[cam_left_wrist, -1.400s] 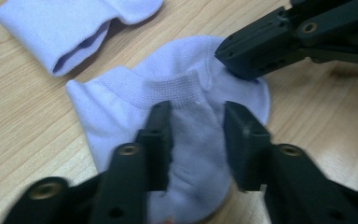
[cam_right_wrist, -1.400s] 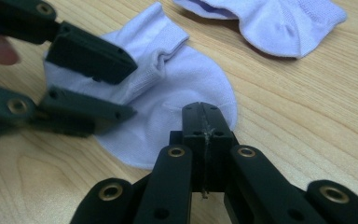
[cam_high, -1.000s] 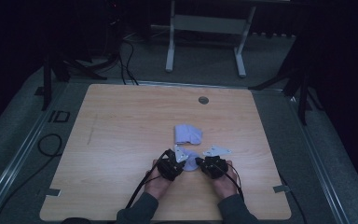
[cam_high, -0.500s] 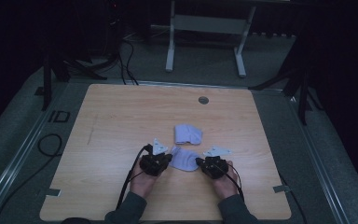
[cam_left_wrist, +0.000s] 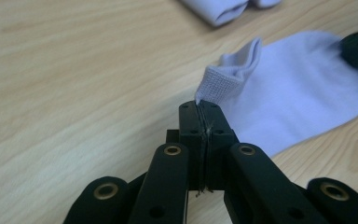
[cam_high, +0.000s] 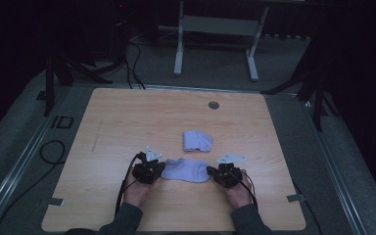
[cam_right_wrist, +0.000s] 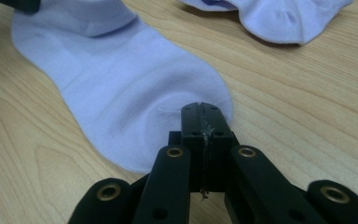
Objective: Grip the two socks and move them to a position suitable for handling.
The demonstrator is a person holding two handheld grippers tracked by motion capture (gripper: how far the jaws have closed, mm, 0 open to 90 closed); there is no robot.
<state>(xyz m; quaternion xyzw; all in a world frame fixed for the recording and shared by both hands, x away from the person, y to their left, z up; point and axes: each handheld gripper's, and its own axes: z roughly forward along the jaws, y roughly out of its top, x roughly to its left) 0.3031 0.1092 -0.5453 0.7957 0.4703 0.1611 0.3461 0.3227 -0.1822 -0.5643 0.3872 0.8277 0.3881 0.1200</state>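
Holding the flat sock (cam_high: 186,170) by its two ends, the left tool (cam_high: 155,170) and right tool (cam_high: 214,172) are both pinched shut on it, just in front of the folded sock (cam_high: 197,140), so folding it probably comes next.

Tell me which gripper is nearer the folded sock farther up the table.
Left, though only slightly. The left gripper pinches the cuff of the flat sock, below and left of the folded sock. The right gripper pinches the flat sock's toe, below and right, a bit farther off.
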